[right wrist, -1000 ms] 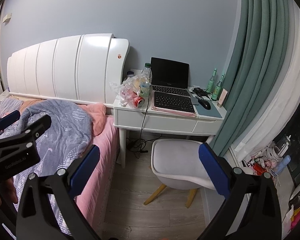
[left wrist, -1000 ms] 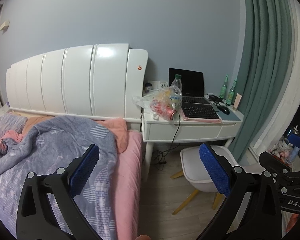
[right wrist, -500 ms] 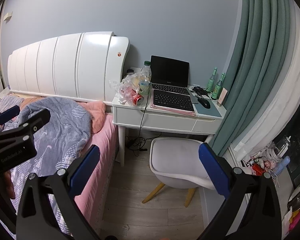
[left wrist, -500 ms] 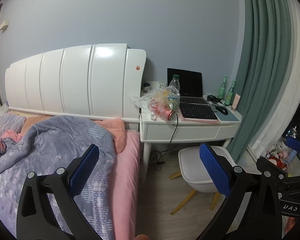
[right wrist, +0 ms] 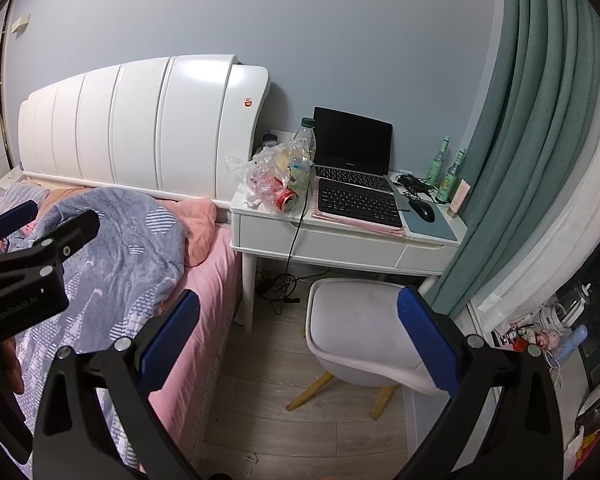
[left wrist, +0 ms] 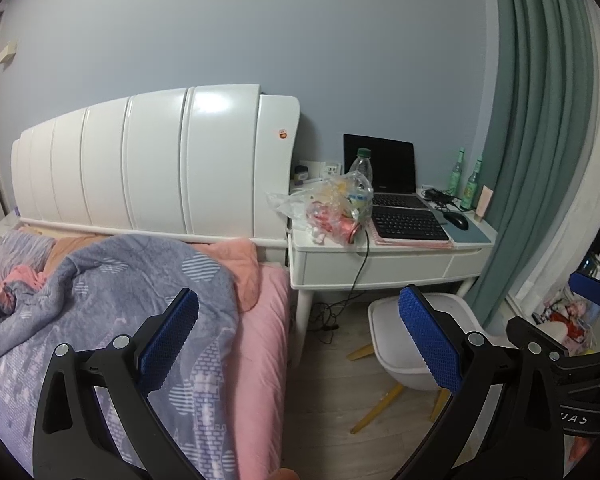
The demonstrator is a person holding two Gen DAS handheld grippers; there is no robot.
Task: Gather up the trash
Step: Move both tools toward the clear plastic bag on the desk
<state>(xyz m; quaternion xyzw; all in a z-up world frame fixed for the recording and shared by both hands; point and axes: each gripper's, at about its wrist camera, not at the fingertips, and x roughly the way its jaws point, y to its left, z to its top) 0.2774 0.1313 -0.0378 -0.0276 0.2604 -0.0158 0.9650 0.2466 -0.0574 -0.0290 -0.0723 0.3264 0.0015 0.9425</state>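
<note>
A clear plastic bag of trash (left wrist: 332,210) with a red can and wrappers lies on the left end of a white desk (left wrist: 384,258); it also shows in the right wrist view (right wrist: 278,182). A clear bottle with a green cap (left wrist: 361,168) stands behind it. My left gripper (left wrist: 298,342) is open and empty, far from the desk, over the bed's edge. My right gripper (right wrist: 298,334) is open and empty, above the floor and chair. The left gripper's body shows at the left of the right wrist view.
A bed with a grey-blue blanket (left wrist: 100,296) and pink sheet fills the left. A white chair (right wrist: 360,332) stands before the desk. A laptop (right wrist: 354,152), keyboard, mouse and two green bottles (right wrist: 446,174) sit on the desk. A green curtain (right wrist: 520,140) hangs right.
Both grippers have drifted slightly; the desk and bag sit a little differently in each view. Both stay open and empty.
</note>
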